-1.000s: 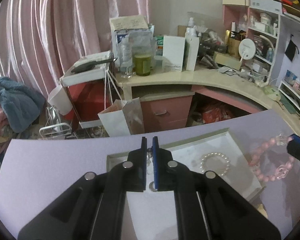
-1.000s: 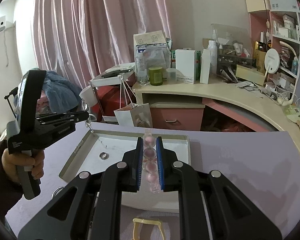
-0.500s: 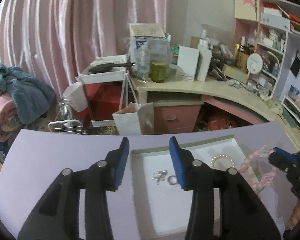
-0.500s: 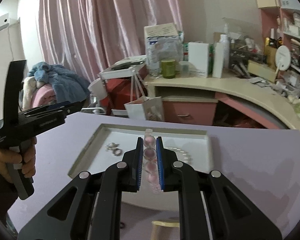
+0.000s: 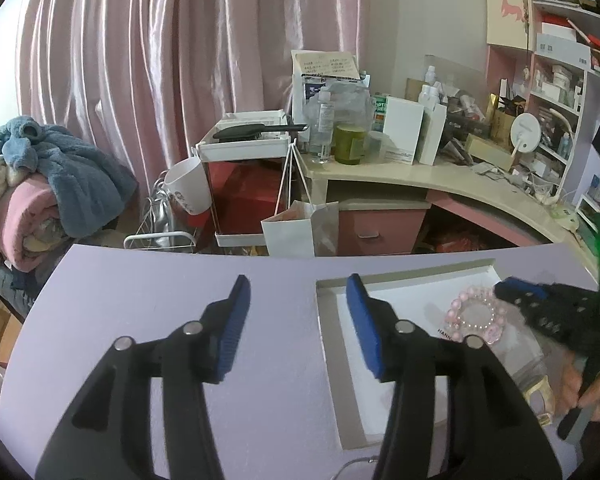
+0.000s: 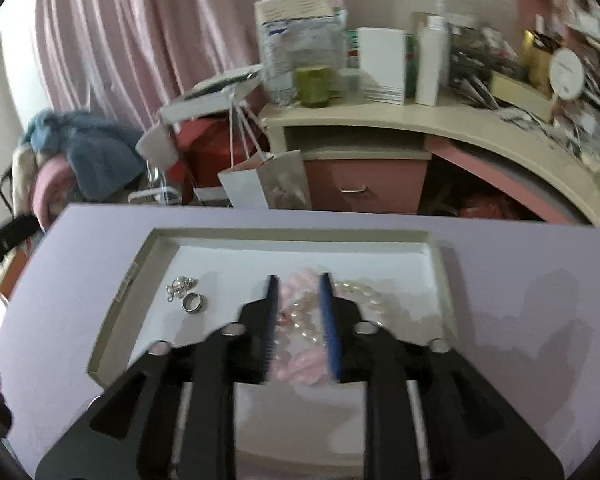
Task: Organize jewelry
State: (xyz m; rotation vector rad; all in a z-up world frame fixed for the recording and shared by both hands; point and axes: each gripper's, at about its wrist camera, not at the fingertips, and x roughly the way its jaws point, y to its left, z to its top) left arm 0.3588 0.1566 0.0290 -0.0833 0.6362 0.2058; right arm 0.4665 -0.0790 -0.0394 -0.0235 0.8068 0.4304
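Observation:
A shallow white tray [image 6: 140,264] lies on the purple table [image 6: 520,300]. In its left part are a silver ring [image 6: 192,303] and a small silver cluster [image 6: 180,285]. A pearl bracelet [image 6: 360,296] lies to the right. My right gripper [image 6: 298,282] is low over the tray and its jaws are opening. A pink bead bracelet [image 6: 298,364] rests between them on the pearls, and the pads stand off it. The left wrist view shows this pink bracelet [image 5: 474,316] flat in the tray [image 5: 328,320]. My left gripper [image 5: 297,292] hovers over the tray's left rim, its jaws opening around nothing.
A person's hand [image 5: 592,384] holds the right gripper's handle at the lower right. A yellowish clip [image 5: 540,396] lies near the tray's front corner. Beyond the table's far edge stand a paper bag [image 5: 300,232], a cluttered desk [image 5: 420,176] and a pile of blankets [image 5: 52,184].
My left gripper opened and slid left off the tray, leaving the ring and silver cluster there. My right gripper came down to the tray with the pink bracelet and its jaws parted.

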